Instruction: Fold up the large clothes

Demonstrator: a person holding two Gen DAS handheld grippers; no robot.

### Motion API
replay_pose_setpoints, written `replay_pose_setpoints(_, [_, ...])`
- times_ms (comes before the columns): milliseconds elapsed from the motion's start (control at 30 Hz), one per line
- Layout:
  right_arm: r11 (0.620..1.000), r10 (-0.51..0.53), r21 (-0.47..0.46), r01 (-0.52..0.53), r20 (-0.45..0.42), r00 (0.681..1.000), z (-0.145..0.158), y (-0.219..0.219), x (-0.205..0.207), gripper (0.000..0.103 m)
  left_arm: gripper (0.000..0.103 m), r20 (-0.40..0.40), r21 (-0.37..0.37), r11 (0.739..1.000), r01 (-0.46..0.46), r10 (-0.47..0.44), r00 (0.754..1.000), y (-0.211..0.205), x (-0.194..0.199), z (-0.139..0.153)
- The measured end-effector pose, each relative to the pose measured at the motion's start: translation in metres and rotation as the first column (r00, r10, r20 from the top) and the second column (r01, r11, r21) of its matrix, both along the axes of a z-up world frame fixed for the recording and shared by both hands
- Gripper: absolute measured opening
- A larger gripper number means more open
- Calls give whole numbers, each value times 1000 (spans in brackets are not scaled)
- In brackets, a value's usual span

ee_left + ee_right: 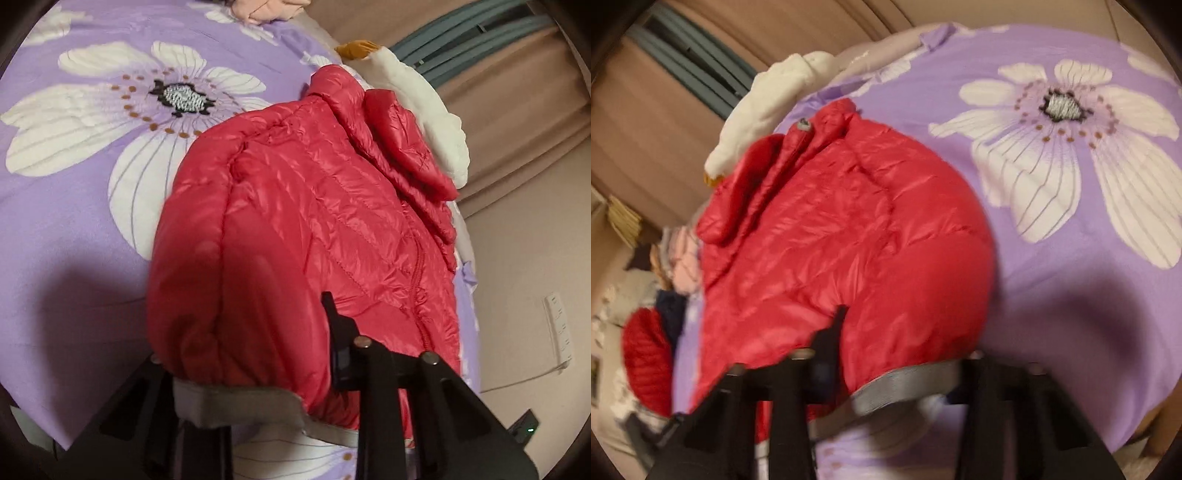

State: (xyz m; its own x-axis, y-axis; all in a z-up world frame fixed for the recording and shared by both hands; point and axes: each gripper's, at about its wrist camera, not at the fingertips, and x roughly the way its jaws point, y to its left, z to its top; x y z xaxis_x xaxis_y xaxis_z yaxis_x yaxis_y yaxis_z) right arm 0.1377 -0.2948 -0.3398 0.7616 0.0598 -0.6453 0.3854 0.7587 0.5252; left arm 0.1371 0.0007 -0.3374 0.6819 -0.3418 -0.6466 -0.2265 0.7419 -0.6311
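Left wrist view: the left gripper (258, 369) grasps the hem of the red jacket (303, 206), which lies on the flowered bed (74, 206); the right gripper (897, 369) clamps that hem too.

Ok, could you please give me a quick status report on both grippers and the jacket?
Left gripper, right gripper: both shut on the red quilted puffer jacket, at its hem. Jacket on purple floral bedspread. Nothing in the way.
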Motion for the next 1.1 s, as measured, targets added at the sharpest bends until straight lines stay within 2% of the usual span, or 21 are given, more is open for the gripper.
replay_pose_setpoints(100, [994,1,-106,-2,-10,1000,4,11,-2,30,25,13,77,997,-1,0,1000,-8,0,3])
replay_pose_setpoints(167, [988,1,-153,-5,-27,1000,8,16,0,29,25,17,101,995,-10,8,1000,-8,1,1])
replay_pose_setpoints(300, [992,-6,-125,1,-46,999,15,8,-4,24,22,8,131,991,-17,16,1000,-6,5,6])
replay_pose_setpoints(400, [987,-11,-159,7,-20,1000,28,8,-8,21,17,56,145,989,-32,24,998,-3,0,17])
replay_pose_setpoints(500, [977,-9,-212,11,11,1000,43,15,-10,20,15,102,265,964,-22,-5,995,-13,0,32])
replay_pose_setpoints(567, [968,-2,-252,11,34,999,54,21,-12,19,14,121,315,949,-24,-15,993,-19,0,37])
replay_pose_setpoints(633, [962,1,-272,16,62,998,62,23,-14,18,14,136,324,945,-36,-9,991,-18,-1,41])
replay_pose_setpoints(800, [971,26,-238,-2,99,995,72,20,-23,17,13,178,309,948,-79,24,984,-10,-9,53])
replay_pose_setpoints(933, [955,56,-295,-16,128,990,86,24,-35,17,12,218,344,935,-83,6,976,-13,-24,69])
replay_pose_setpoints(1100, [952,85,-304,-31,166,982,107,20,-59,17,12,272,381,923,-60,-50,961,-15,-51,91])
